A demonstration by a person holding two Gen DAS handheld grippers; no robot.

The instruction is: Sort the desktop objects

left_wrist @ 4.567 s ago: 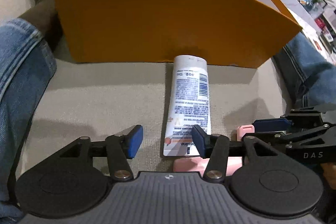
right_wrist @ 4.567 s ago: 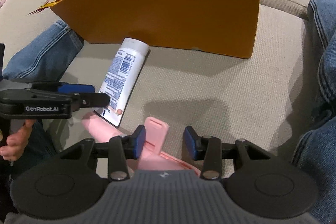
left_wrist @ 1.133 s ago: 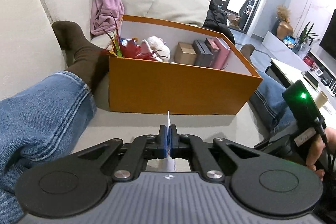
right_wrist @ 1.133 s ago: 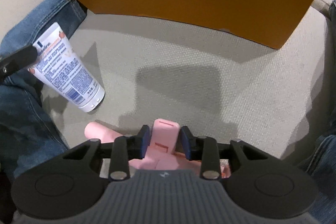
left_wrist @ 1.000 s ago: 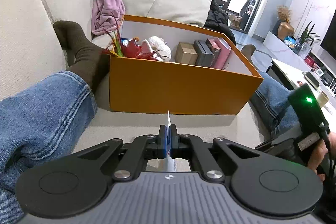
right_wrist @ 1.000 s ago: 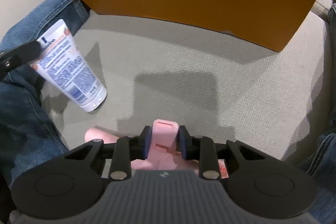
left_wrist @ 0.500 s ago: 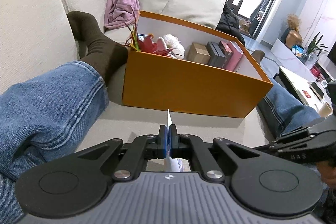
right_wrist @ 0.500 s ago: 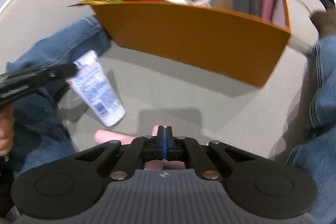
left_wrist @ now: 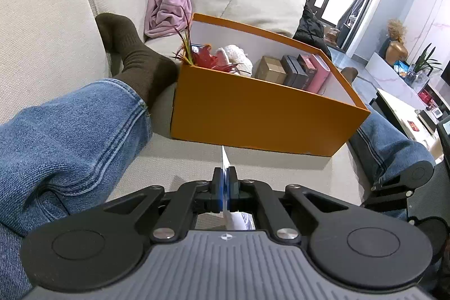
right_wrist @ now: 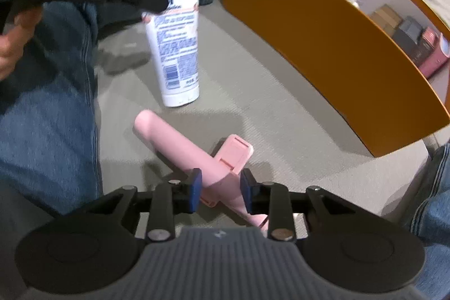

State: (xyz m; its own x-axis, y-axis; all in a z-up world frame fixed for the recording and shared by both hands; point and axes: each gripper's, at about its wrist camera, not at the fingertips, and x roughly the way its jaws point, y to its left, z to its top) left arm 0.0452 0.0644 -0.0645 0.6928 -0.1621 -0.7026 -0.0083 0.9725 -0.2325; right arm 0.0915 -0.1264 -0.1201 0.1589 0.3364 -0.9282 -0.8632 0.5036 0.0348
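Observation:
My left gripper (left_wrist: pixel 225 187) is shut on the flat crimped end of a white lotion tube (left_wrist: pixel 224 159). In the right wrist view the tube (right_wrist: pixel 175 47) hangs cap-down from that gripper (right_wrist: pixel 152 0) above the sofa seat. A pink handled gadget (right_wrist: pixel 168 139) with a flat clamp piece lies on the seat. My right gripper (right_wrist: pixel 220 184) hovers over it. Its jaws are opening with the pink gadget between them, and the pads do not squeeze it. An orange box (left_wrist: pixel 253 117) stands behind, also at the upper right in the right wrist view (right_wrist: pixel 323 27).
The box holds small books (left_wrist: pixel 306 72), a white plush toy (left_wrist: pixel 236 58) and a red plant (left_wrist: pixel 197 58). A person's jeans-clad legs (left_wrist: pixel 70 131) flank the seat, and a dark sock (left_wrist: pixel 135 61) rests by the box. A purple garment (left_wrist: pixel 168 7) lies on the sofa back.
The right gripper held the pink clamp piece a second ago, shut with nothing in it half a second ago, and now stands apart, rolled and slightly higher. The left gripper keeps the tube.

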